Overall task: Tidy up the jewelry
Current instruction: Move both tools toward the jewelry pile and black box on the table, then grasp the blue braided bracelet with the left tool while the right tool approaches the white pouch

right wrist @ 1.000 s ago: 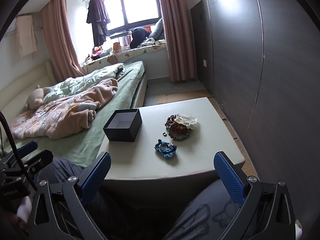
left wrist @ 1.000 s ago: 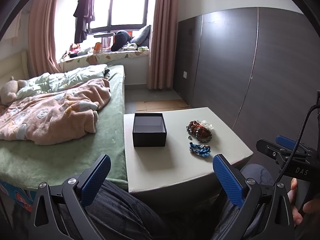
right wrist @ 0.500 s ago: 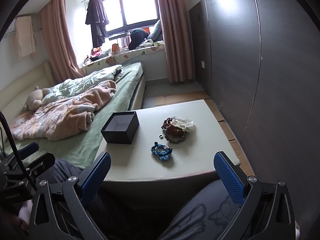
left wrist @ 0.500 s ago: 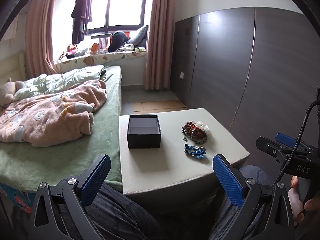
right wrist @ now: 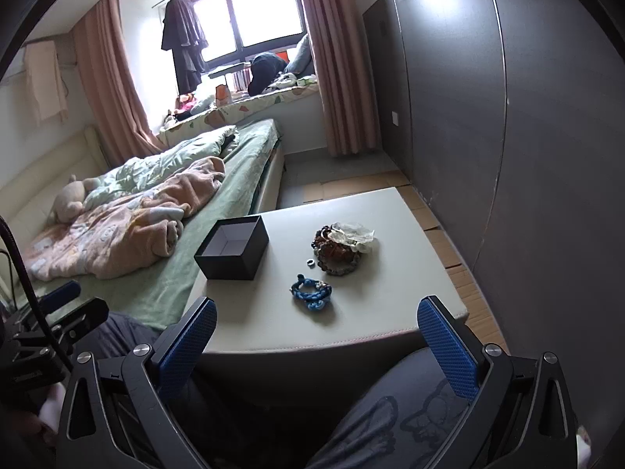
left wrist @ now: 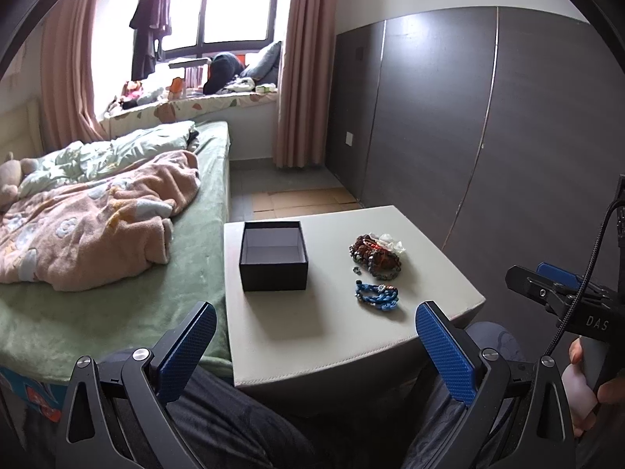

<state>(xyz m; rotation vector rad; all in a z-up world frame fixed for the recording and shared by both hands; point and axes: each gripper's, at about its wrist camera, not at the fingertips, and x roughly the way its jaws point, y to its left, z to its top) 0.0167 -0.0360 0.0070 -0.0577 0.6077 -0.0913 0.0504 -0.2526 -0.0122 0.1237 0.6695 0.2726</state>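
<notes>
Since a second ago both views have drifted slightly, so the grey table and its contents sit a little lower and further left in frame; nothing on it has shifted. Item one: left gripper, tongs spread wide, empty, held back over my lap short of the table's near edge. Item two: right gripper, likewise spread wide and empty, equally far back. Item three: black box, lidless, interior bare, standing at the table's bed side. Item four: blue braided bracelet, alone, nearest to me. Item five: small ring, just beside the pile. Item six: pile of brown and grey beaded bracelets with a white translucent piece lying against it on the far side. Status, as I judge it: nothing sorted yet; first pick pending. Hazards: the beaded strands lie tangled, so closing on one may drag its neighbours or the white piece along; the ring is tiny and flat on the surface, and the pads could skid over it or flick it off the table; the box is probably light, so a nudge while dropping something in could push it toward the bed.
</notes>
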